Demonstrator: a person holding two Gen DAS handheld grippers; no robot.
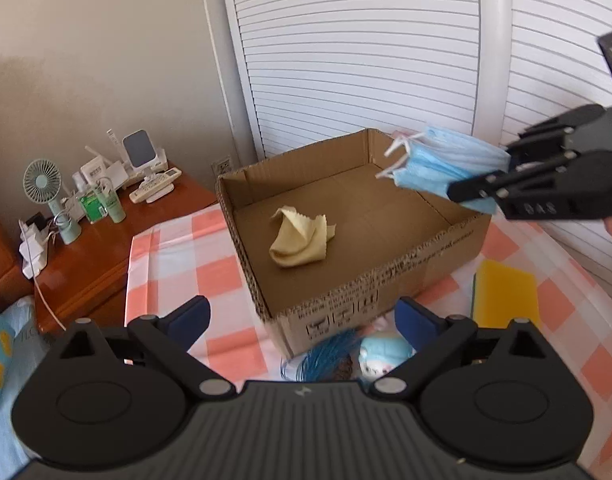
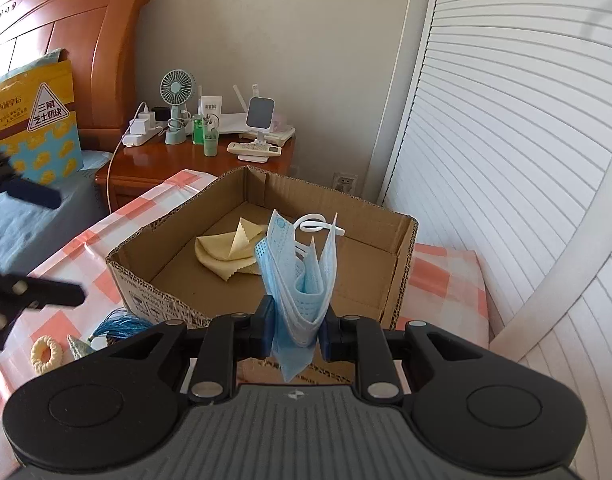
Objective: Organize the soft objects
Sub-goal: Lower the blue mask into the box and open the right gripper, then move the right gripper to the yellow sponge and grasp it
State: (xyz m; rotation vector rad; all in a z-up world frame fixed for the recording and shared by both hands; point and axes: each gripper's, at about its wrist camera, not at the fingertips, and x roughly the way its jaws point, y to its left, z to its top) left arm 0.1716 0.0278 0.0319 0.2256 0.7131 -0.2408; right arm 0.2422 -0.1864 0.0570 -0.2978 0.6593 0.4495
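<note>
An open cardboard box (image 1: 386,284) (image 2: 146,276) stands on the checked cloth. A yellow cloth (image 1: 300,242) (image 2: 226,246) lies crumpled inside it. My right gripper (image 2: 296,332) (image 1: 478,184) is shut on a bundle of blue face masks (image 2: 302,276) (image 1: 442,160), held above the box's right rim. My left gripper (image 1: 302,320) is open and empty, just in front of the box's near wall. A blue plush toy (image 1: 382,354) and blue tassel (image 1: 330,352) (image 2: 120,324) lie below it. A yellow sponge (image 1: 506,292) lies right of the box.
A cream scrunchie (image 2: 46,354) lies on the cloth left of the box. A wooden nightstand (image 1: 86,256) (image 2: 146,164) holds a small fan (image 2: 177,92), bottles, chargers and a remote. White louvred doors (image 1: 366,60) stand behind the box. A bed lies at left.
</note>
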